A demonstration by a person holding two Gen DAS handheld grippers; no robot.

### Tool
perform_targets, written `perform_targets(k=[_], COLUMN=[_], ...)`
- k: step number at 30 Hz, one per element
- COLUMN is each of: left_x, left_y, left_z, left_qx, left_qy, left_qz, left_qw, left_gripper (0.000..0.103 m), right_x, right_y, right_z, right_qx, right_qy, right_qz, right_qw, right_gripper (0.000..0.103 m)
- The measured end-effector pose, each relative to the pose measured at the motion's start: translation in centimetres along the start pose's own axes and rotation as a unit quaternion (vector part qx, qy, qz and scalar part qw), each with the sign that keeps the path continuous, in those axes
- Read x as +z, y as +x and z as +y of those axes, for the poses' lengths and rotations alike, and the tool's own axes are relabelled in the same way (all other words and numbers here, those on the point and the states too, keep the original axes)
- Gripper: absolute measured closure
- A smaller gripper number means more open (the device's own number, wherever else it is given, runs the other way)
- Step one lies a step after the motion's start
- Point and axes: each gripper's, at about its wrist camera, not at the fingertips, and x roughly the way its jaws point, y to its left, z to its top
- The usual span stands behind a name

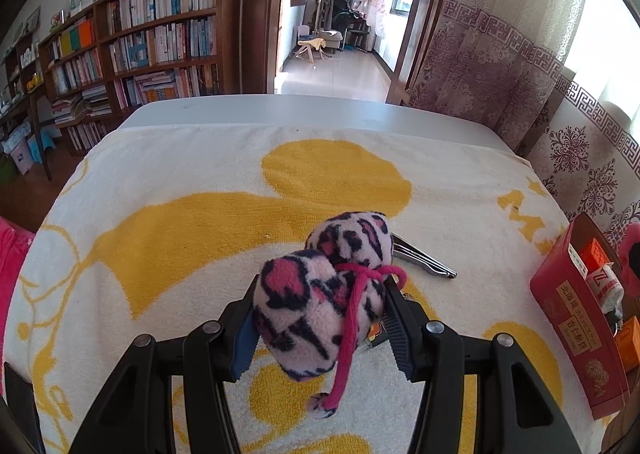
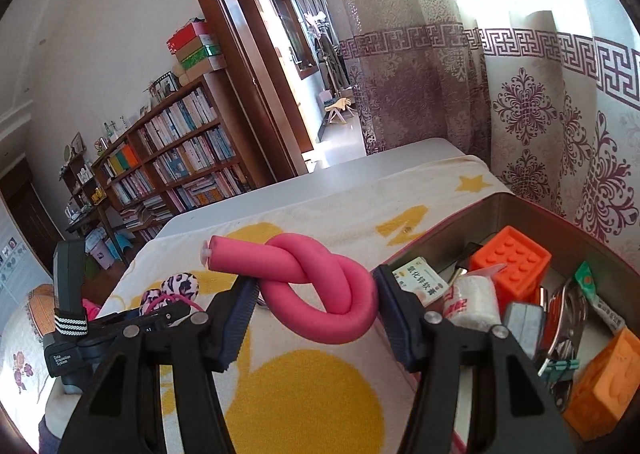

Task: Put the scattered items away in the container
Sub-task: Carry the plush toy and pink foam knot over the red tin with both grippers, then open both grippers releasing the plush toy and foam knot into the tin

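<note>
A grey counter (image 1: 256,110) carries a white towel with yellow shapes (image 1: 180,222), which covers most of its top and leaves a bare strip along the far edge. On the towel, at the right side of the counter, stands the red tin container (image 1: 568,318); the right wrist view looks into it (image 2: 452,226) and shows it well filled: an orange studded block (image 2: 510,260), a second orange block (image 2: 608,382) at the near right corner, a white roll wrapped in printed paper (image 2: 474,300), a small grey box (image 2: 524,324), a white and green packet (image 2: 420,280) and some metal pieces among them.

The left tongs (image 1: 320,306) pinch a plush toy in pink, white and black leopard print (image 1: 316,286), both pads pressing its sides; its upper lobe rises above the fingertips and a pink cord (image 1: 350,338) tied round its middle hangs down between the fingers to a small pompom. The toy is held over the middle of the towel, well to the left of the container. Just behind it a folded metal tool (image 1: 424,260) lies flat on the towel.

The right tongs (image 2: 316,290) grip a pink foam tube tied in a knot (image 2: 320,286), the pads pressing the loop from either side, with one end of the tube sticking out to the left above the left finger. The knot hangs over the towel just beside the container's near-left wall, not yet over its opening. The left tongs (image 2: 172,308) with the plush toy show at the left of this view.
</note>
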Motion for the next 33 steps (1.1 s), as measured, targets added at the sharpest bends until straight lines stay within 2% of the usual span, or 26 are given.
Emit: perform_targets(k=[7, 11, 13, 15, 18, 23, 33], left_x=[-0.2, -0.5, -0.7, -0.9, -1.3, -1.8, -2.5], left_y=[-0.7, -2.0, -2.6, -3.0, -3.8, -5.5, -6.4], left_z=[-1.5, -3.5, -4.8, -6.2, -8.7, -13.1, -21.2], left_qx=[-0.016, -0.027, -0.039, -0.060, -0.097, -0.153, -0.212], left_qy=[0.017, 0.039, 0.053, 0.065, 0.085, 0.122, 0.171], left_qz=[-0.002, -0.016, -0.018, -0.014, -0.002, 0.007, 0.014], left_qw=[0.9997, 0.9987, 0.9976, 0.9960, 0.9916, 0.9807, 0.9621], left_gripper=[0.047, 0.047, 0.047, 0.047, 0.047, 0.047, 0.047], right_x=[0.4, -0.4, -0.4, -0.3, -0.4, -0.6, -0.8], right_y=[-2.9, -4.6, -5.7, -6.5, -6.5, -6.4, -8.1], right_z=[-5.3, -8.4, -9.4, -10.0, -11.0, -11.8, -12.4], right_qx=[-0.056, -0.068, -0.068, -0.089, -0.124, -0.143, -0.164], right_qy=[0.055, 0.104, 0.123, 0.127, 0.140, 0.155, 0.175], right_qz=[-0.033, -0.039, -0.049, -0.060, -0.055, -0.043, -0.071], right_qw=[0.996, 0.991, 0.989, 0.986, 0.981, 0.977, 0.968], right_gripper=[0.040, 0.040, 0.040, 0.040, 0.040, 0.040, 0.040])
